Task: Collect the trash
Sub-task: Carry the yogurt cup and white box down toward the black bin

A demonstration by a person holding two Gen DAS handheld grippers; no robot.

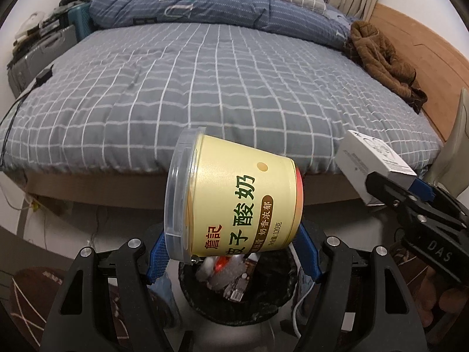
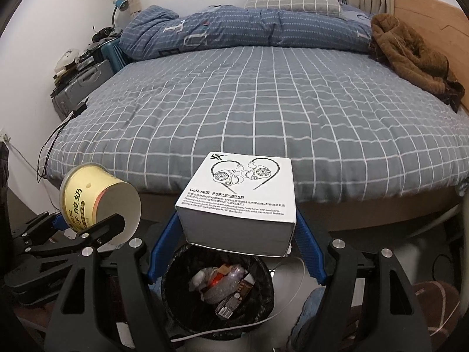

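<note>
My left gripper (image 1: 233, 259) is shut on a yellow yogurt cup (image 1: 234, 196) with a clear lid, held on its side above a black-lined trash bin (image 1: 272, 296) that holds several scraps. My right gripper (image 2: 236, 248) is shut on a white earphone box (image 2: 239, 198), held level above the same trash bin (image 2: 176, 290). The box (image 1: 372, 161) and right gripper show at the right of the left wrist view. The cup (image 2: 96, 202) and left gripper show at the left of the right wrist view.
A bed with a grey checked sheet (image 2: 263, 111) fills the view ahead, its near edge just beyond the bin. A blue quilt (image 2: 234, 29) and a brown jacket (image 2: 416, 58) lie at the far side. Suitcases (image 2: 82, 88) stand left. White cable (image 2: 263, 319) crosses the floor.
</note>
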